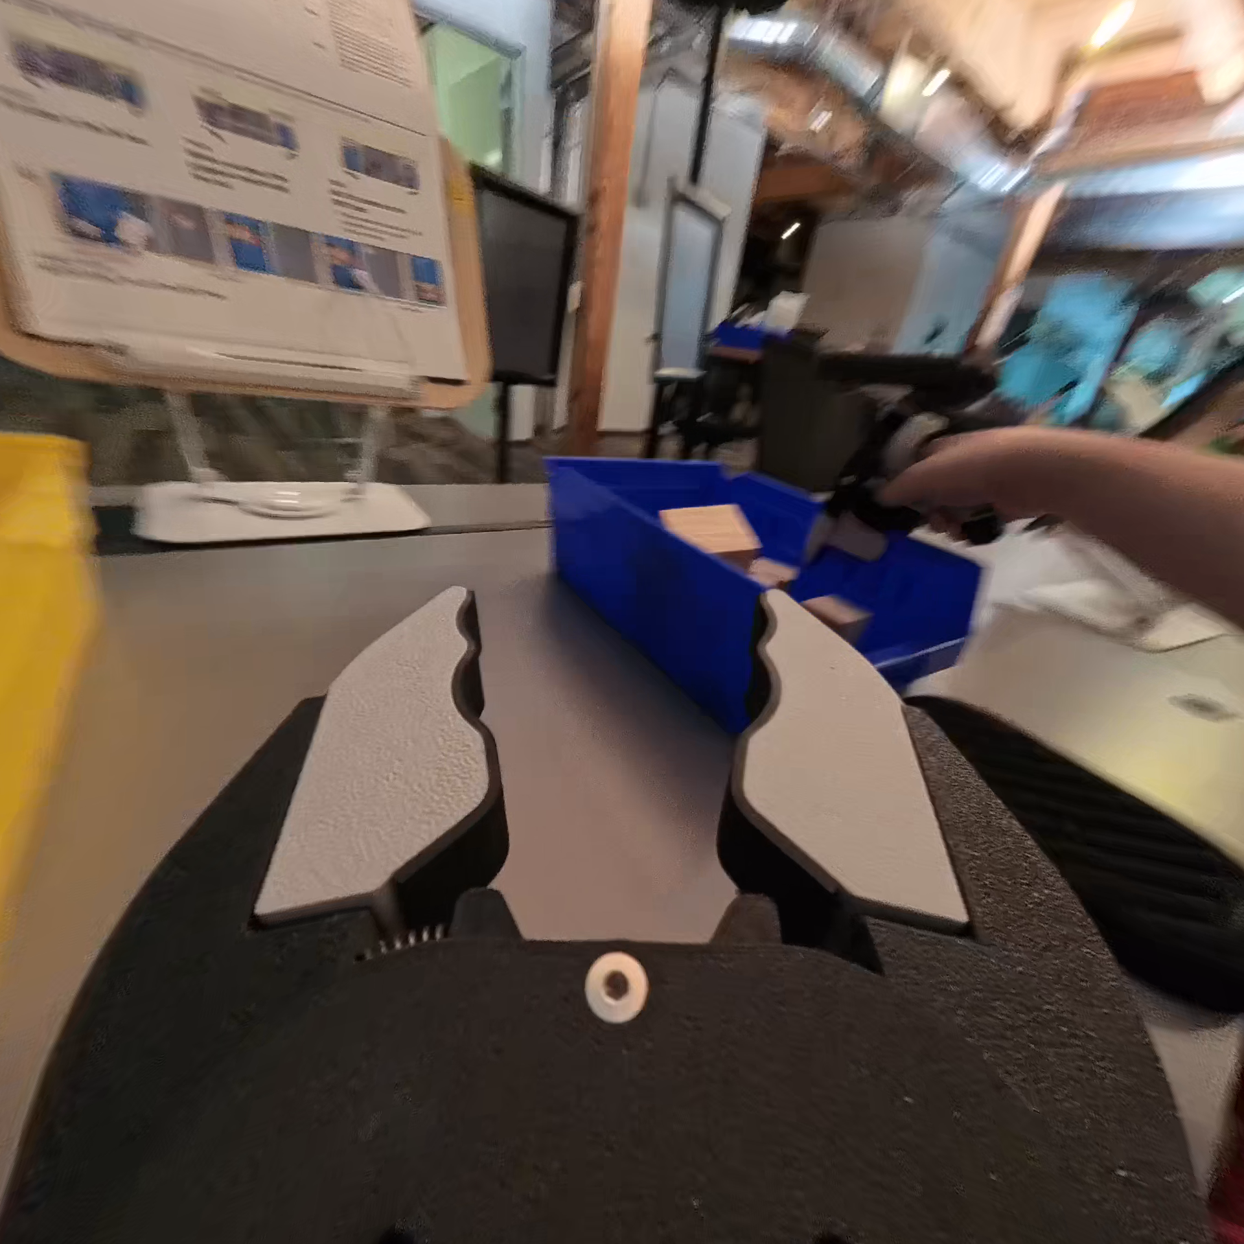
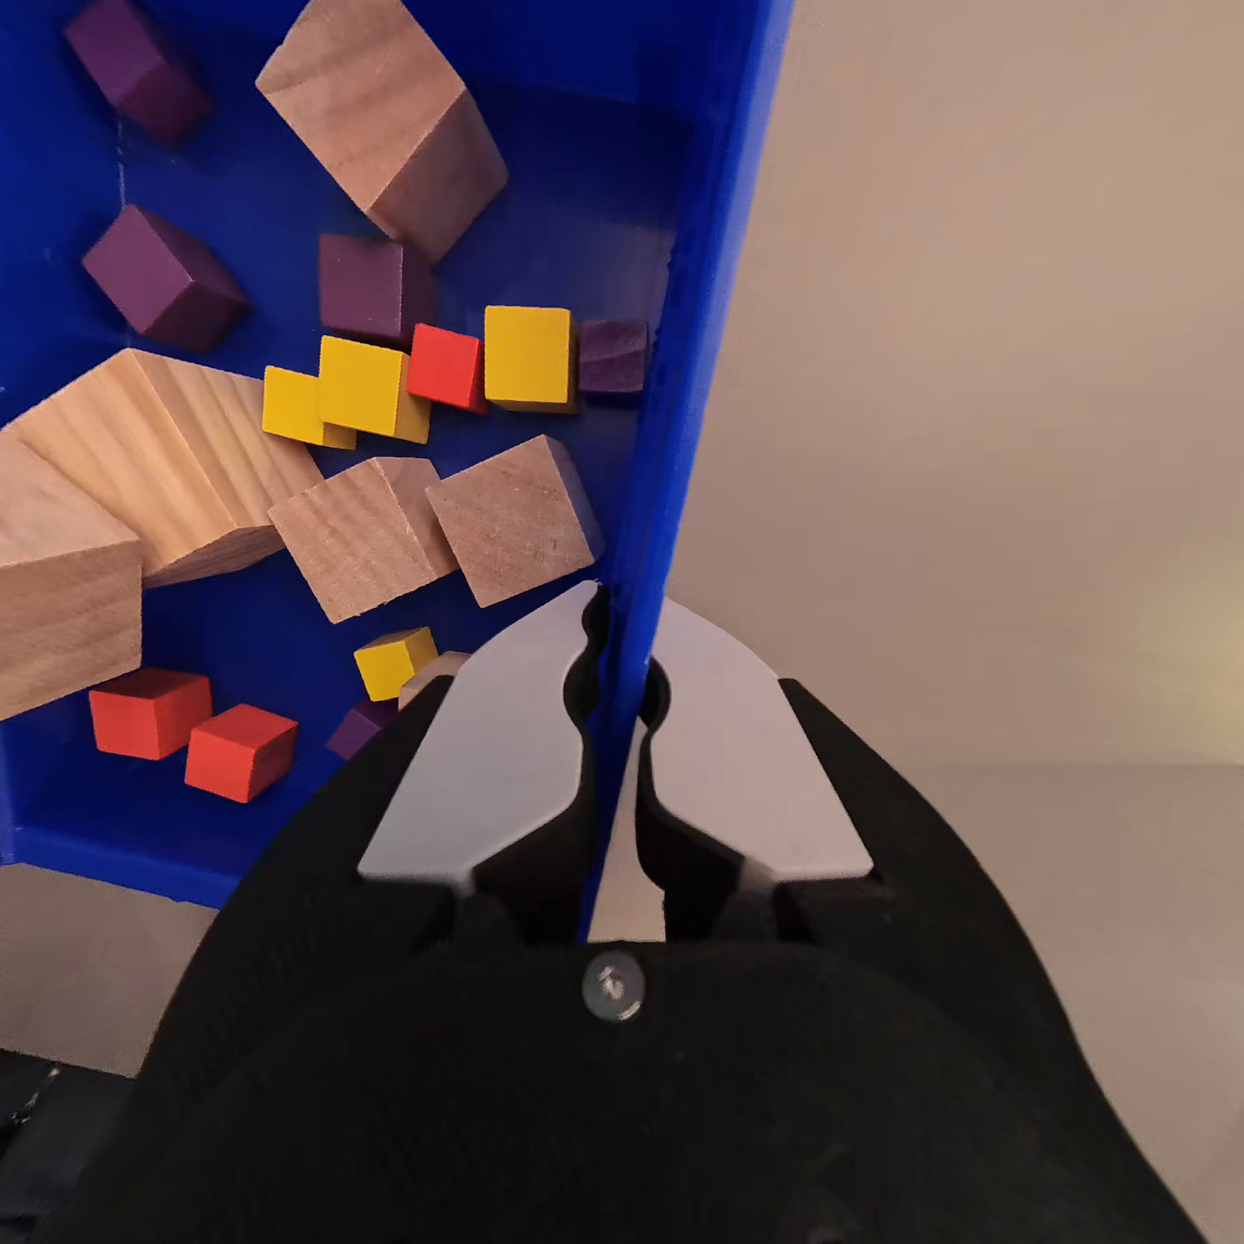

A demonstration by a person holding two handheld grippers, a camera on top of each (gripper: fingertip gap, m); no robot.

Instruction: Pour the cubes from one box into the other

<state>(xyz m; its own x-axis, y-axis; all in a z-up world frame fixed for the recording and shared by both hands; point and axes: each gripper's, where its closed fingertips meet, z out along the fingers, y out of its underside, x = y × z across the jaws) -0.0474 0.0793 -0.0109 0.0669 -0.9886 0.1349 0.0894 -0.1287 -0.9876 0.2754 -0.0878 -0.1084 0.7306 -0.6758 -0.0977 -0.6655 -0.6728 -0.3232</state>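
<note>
A blue box [image 1: 646, 592] stands on the black table, right of centre in the left wrist view, with several wooden cubes [image 1: 710, 532] showing inside. My left gripper [image 1: 616, 606] is open and empty, low over the table, just in front of the box's near corner. In the right wrist view my right gripper [image 2: 623, 606] is shut on the blue box's side wall [image 2: 693, 336], one finger inside and one outside. Inside lie several wooden cubes [image 2: 377, 114], purple cubes [image 2: 165, 279], yellow cubes [image 2: 528, 353] and red cubes [image 2: 239, 750]. A yellow box [image 1: 37, 639] stands at the far left edge.
A paper sheet on a stand [image 1: 222, 175] with a white base [image 1: 283, 508] stands at the back left of the table. A person's hand [image 1: 1077, 485] holds the right gripper at the box's far side. A light floor [image 2: 976, 404] lies beyond the table edge.
</note>
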